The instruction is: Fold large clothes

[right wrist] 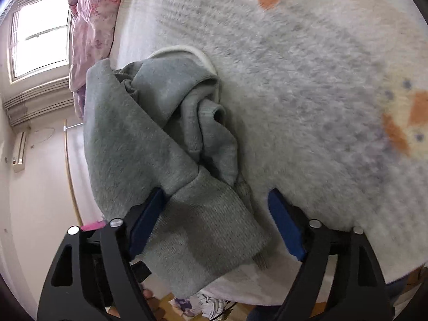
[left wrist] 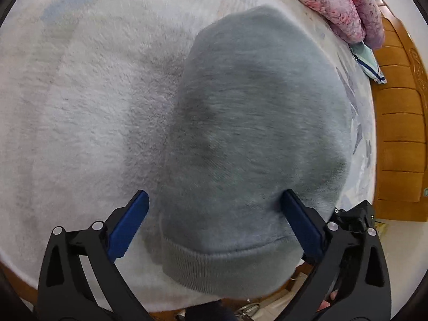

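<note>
While both claws gape, gray sweatshirt [left wrist: 251, 133] lies on white blanket [left wrist: 88, 112]

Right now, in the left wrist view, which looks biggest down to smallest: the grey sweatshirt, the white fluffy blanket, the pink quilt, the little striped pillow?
1. White fluffy blanket, filling most of the view.
2. Grey sweatshirt, though it lies nearest the camera, so it looks enlarged.
3. Pink quilt, partly cut off at the edge.
4. Striped pillow, mostly hidden.
</note>
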Demonstrator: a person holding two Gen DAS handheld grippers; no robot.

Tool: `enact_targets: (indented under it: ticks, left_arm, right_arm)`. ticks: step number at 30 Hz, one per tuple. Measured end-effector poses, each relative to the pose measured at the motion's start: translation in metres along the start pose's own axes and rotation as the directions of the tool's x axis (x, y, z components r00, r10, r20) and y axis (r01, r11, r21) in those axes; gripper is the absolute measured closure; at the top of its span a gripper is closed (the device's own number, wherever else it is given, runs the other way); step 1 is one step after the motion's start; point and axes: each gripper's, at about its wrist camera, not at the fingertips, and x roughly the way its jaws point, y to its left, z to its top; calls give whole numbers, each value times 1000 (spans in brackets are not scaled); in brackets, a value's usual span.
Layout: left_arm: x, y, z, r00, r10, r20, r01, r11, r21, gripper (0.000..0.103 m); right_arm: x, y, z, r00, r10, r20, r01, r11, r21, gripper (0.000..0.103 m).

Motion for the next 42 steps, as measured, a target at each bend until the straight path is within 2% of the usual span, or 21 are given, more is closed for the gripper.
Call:
enact_targets:
  ticks: [4,8,10,13,16,17,18,19,21,24,26,28,30,33,36,37,38,40,42]
  left_arm:
    - [12,10,7,998,-62,-19,61,997,-55,4]
    - [22,26,5,986,-159,-48,147,972,-185,4]
    - [19,28,3,986,-158,-43,147,970,-192,4]
    - [18,29,4,989,-147,-33,139,974,-177,4]
    - [21,29,9,989,-142,-36,133,975,-176,4]
    - [21,24,12,992,-122,-26,117,980,-163,5]
    - [21,15,15,994,-108,-14,105,984,-146,15]
    - [24,-4,21,995,-103,9,103,988,-116,21]
    - [18,-16,21,997,-72,39,75,994,-78,31]
    - [8,-26,20,992,-104,76,111,989,-95,42]
    - [-3,-41,21,981,-152,122,163,983,-87,45]
    - [-13,-51,21,965,-202,165,218,973,-82,46]
    - [-21,-71,27,947,-252,201,271,959,-77,48]
    - [-28,-116,42,917,-310,251,328,944,-33,48]
    - [-24,-179,70,886,-354,299,354,934,57,48]
    - [-26,-185,73,878,-366,307,360,930,79,48]
    - [-22,-209,86,866,-386,319,367,923,120,48]
    - [-11,-240,107,853,-399,335,356,916,185,47]
    - [8,-269,126,864,-380,330,317,920,229,40]
  right_arm:
    - [9,7,12,999,15,-34,-14,1000,16,18]
    - [13,11,9,998,25,-51,-24,999,32,19]
    - [17,11,6,997,43,-68,-39,997,67,19]
    - [25,2,2,990,119,-79,-104,980,172,19]
    - [27,-1,4,988,134,-72,-123,982,142,22]
    - [27,0,7,986,150,-75,-138,981,137,41]
    - [26,0,7,982,171,-77,-160,978,134,59]
    - [25,4,10,976,199,-87,-186,973,139,64]
    - [20,19,16,978,178,-113,-169,982,89,72]
    - [2,50,27,985,132,-111,-135,991,-21,76]
    - [-16,68,32,986,131,-106,-141,987,-84,77]
    - [-39,92,41,980,171,-105,-185,973,-140,78]
    - [-64,121,52,979,184,-84,-199,949,-244,78]
    - [-97,148,69,974,221,-49,-224,911,-345,78]
    - [-132,172,106,958,285,-4,-258,860,-441,78]
    - [-146,181,120,953,301,18,-255,836,-486,78]
    - [-154,184,123,951,308,36,-247,822,-514,78]
    - [-176,189,149,945,309,107,-196,796,-572,78]
    - [-192,181,173,941,275,200,-101,787,-609,78]
